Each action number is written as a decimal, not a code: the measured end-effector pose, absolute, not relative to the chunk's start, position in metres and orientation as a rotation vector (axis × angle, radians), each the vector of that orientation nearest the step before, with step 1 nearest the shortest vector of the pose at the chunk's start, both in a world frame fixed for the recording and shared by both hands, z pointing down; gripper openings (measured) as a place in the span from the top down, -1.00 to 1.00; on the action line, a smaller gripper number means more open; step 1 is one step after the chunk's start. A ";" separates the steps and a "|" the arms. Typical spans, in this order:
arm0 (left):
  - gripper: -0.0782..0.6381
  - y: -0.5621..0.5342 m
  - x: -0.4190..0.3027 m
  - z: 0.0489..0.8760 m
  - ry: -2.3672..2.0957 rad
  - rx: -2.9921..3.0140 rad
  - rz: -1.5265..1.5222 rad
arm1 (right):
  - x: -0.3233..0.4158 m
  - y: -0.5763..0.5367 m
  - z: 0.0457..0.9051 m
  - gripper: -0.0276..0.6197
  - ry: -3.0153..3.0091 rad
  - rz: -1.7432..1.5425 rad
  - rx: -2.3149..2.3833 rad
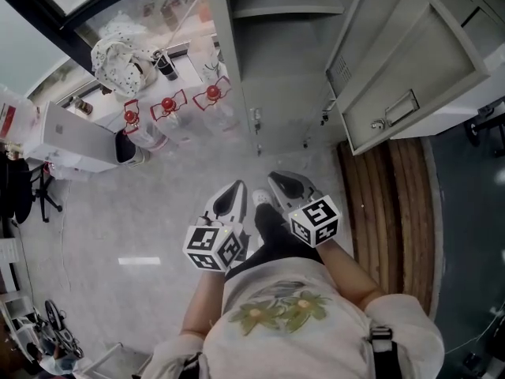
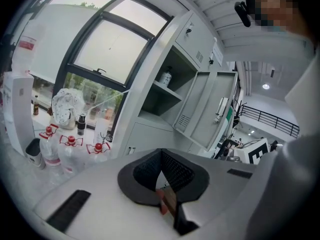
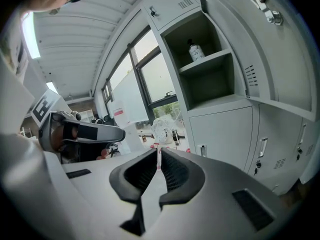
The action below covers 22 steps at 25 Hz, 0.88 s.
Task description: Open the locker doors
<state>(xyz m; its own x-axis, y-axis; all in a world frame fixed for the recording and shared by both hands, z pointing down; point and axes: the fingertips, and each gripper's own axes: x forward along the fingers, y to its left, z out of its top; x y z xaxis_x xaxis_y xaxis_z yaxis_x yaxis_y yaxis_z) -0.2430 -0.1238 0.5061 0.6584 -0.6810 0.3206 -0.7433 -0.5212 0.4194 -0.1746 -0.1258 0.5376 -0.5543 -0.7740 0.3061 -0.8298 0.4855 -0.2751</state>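
I held both grippers low in front of me, short of the locker (image 1: 288, 93) and touching no part of it. My left gripper (image 1: 234, 186) pointed at the locker's foot. Its fingers were pressed together at the tips and nothing was pinched between them. My right gripper (image 1: 278, 177) sat just beside the left one, nearer the locker's open side. Its fingers were also pressed together and it held nothing.

The locker stood ahead of me against the window wall. One upper door (image 1: 410, 77) stood wide open, swung out to the locker's right, with its handle plate facing me. The compartment behind it was exposed. A shelf (image 1: 288, 8) crossed the compartment, and a can (image 3: 195, 50) stood upright on the shelf.

Below the open compartment, the lower door (image 3: 222, 134) was shut, with its handle (image 3: 201, 149) near the left edge. The small top door (image 3: 175, 6) above the compartment was shut too. To the locker's right, under the open door, further doors (image 3: 280, 154) were shut.

On the floor just left of the locker stood three clear bottles (image 1: 167, 117) with red caps. A white bag (image 1: 118, 54) lay on the sill beyond the bottles. Wooden planks (image 1: 387, 212) ran along the floor on the locker's right, beneath the open door
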 end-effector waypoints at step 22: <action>0.70 -0.205 -0.234 0.563 -1.089 2.293 0.251 | -0.165 -0.240 0.622 0.56 -2.420 0.673 1.430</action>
